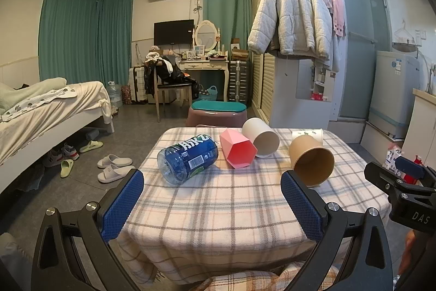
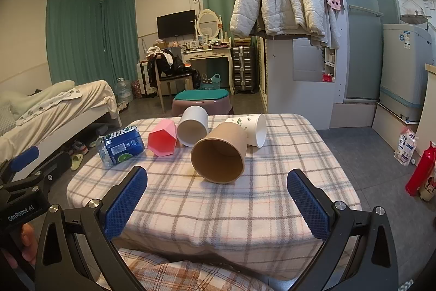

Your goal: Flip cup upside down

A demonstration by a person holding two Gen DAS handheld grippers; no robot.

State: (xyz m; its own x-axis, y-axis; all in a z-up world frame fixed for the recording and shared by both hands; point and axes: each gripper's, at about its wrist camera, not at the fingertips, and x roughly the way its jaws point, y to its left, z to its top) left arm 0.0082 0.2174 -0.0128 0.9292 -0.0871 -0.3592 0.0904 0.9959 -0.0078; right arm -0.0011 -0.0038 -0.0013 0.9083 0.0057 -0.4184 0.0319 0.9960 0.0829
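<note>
Several cups lie on their sides on the plaid-covered table (image 1: 218, 209): a brown paper cup (image 1: 310, 158) (image 2: 220, 153) with its mouth toward me, a plain white cup (image 1: 261, 137) (image 2: 192, 124), a pink faceted cup (image 1: 237, 152) (image 2: 162, 139) and a white leaf-print cup (image 1: 308, 134) (image 2: 253, 128). My left gripper (image 1: 212, 206) is open and empty above the table's near edge. My right gripper (image 2: 218, 206) is open and empty, facing the brown cup from short of it.
A blue-labelled plastic bottle (image 1: 188, 158) (image 2: 120, 147) lies on its side at the table's left. A stool with a teal cushion (image 1: 218, 112) stands beyond the table. A bed (image 1: 49, 111) is at left, a red bottle (image 2: 419, 172) on the floor at right.
</note>
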